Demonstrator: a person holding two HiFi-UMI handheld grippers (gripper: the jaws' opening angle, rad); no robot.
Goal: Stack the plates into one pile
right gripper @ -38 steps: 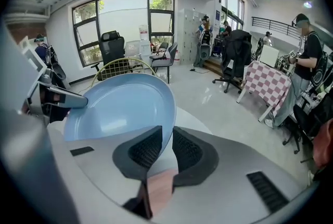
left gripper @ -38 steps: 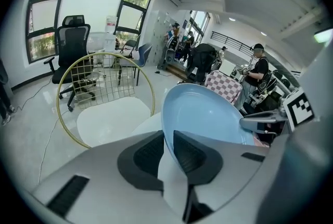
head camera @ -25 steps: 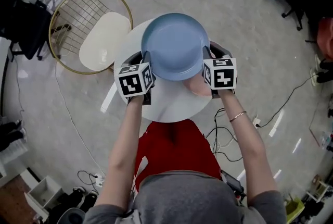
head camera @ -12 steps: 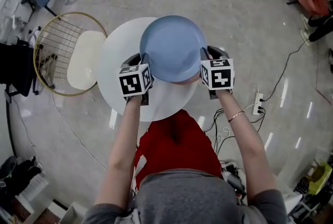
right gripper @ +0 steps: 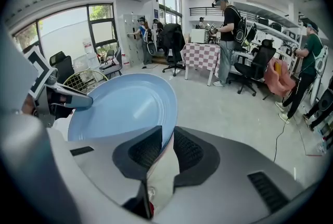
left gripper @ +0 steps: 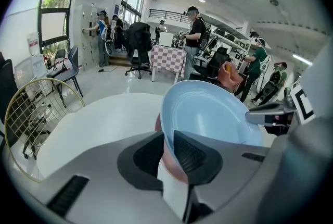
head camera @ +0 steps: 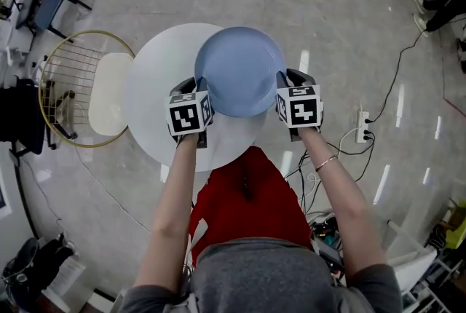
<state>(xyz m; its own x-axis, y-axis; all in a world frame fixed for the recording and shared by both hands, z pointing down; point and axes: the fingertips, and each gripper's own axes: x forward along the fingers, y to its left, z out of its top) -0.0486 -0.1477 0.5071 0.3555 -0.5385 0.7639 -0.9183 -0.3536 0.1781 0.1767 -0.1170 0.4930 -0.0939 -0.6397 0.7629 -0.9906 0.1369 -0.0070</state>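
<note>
Gripping blue plate [head camera: 240,71] by opposite rims: left gripper [head camera: 199,89] on its left edge, right gripper [head camera: 285,88] on its right edge.

Left gripper view: jaws narrow, ribbed pads pressed onto the blue rim. Nested directly under it and caught in the same bite, a pink plate [left gripper: 169,165].

Right gripper view: same. Jaws closed down on the rim, with a pale pink sliver showing below the blue.

Held roughly level over the right half of round white table [head camera: 156,86], overhanging its far right edge in the head view. Cannot tell whether resting on the tabletop or clear of it.

Left of the table, overlapping it in the head view: gold wire chair [head camera: 65,86] with cream cushion [head camera: 109,97].

On the grey floor [head camera: 328,6] to the right: white power strip [head camera: 362,126] with cables.

Far background of both gripper views: several people [left gripper: 196,35] standing near a checkered table [left gripper: 167,56].
</note>
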